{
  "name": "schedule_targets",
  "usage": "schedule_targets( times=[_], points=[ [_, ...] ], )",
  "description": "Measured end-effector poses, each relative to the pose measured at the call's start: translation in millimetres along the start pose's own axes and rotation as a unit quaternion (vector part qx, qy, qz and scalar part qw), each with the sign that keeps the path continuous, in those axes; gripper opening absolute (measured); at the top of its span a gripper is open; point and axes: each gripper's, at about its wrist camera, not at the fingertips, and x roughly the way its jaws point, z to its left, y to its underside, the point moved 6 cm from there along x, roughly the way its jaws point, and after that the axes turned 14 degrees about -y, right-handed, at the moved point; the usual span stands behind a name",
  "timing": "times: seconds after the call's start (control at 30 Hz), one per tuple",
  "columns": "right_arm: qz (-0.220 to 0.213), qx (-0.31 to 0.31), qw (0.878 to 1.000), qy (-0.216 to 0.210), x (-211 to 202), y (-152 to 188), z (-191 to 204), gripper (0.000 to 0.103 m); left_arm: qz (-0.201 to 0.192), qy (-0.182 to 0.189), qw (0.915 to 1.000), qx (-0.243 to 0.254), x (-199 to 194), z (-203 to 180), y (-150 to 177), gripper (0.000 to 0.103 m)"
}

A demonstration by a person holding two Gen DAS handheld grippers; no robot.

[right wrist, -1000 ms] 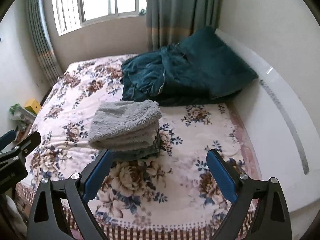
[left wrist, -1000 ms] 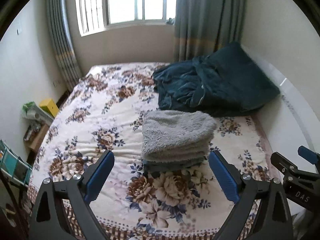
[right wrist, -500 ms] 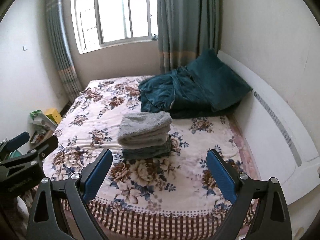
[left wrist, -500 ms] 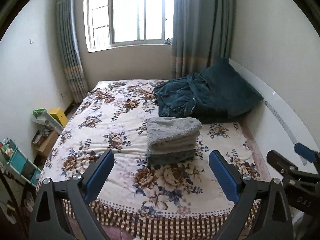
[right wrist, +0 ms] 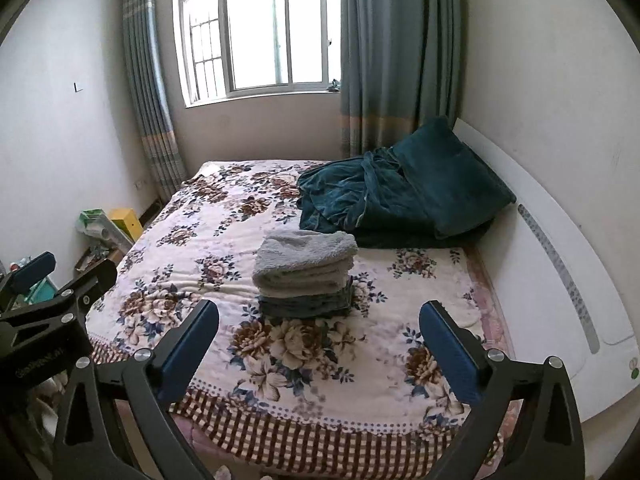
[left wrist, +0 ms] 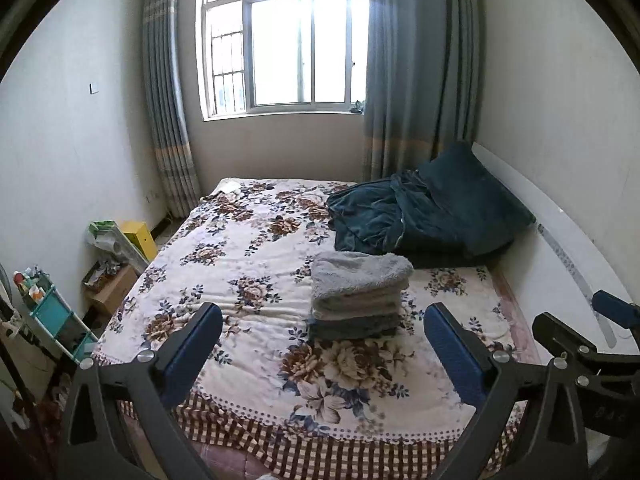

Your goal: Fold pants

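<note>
A stack of folded fleece pants (left wrist: pixel 357 294), light grey on top and darker grey-blue below, lies on the floral bed cover (left wrist: pixel 248 264); it also shows in the right wrist view (right wrist: pixel 306 274). My left gripper (left wrist: pixel 322 354) is open and empty, held back from the bed's foot edge. My right gripper (right wrist: pixel 318 350) is open and empty, also short of the bed. Each gripper shows at the edge of the other's view: the right gripper (left wrist: pixel 588 354) and the left gripper (right wrist: pixel 44 312).
A dark teal blanket and pillow (left wrist: pixel 428 216) are heaped at the bed's far right against the white headboard (left wrist: pixel 572 248). Boxes and a small shelf (left wrist: pixel 52 312) stand on the floor at the left. A curtained window (left wrist: pixel 296 48) is on the far wall.
Both grippers have pulled back and up from the bed; the pants stack now looks smaller and farther away. The stack has not moved. Both grippers stay open.
</note>
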Motion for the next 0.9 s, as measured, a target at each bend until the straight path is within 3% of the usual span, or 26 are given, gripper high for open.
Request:
schedule_targets(
  times=[0.37, 0.9],
  points=[
    [-0.01, 0.01, 0.999, 0.036, 33, -15, -24, 0.103, -0.008, -0.033, 0.9994, 0.0, 31, -5, -4, 0.103],
    [0.027, 0.02, 0.997, 0.066, 127, -25, -61, 0.103, 0.049, -0.036, 0.9977, 0.029, 108, -36, -1, 0.103]
  ],
)
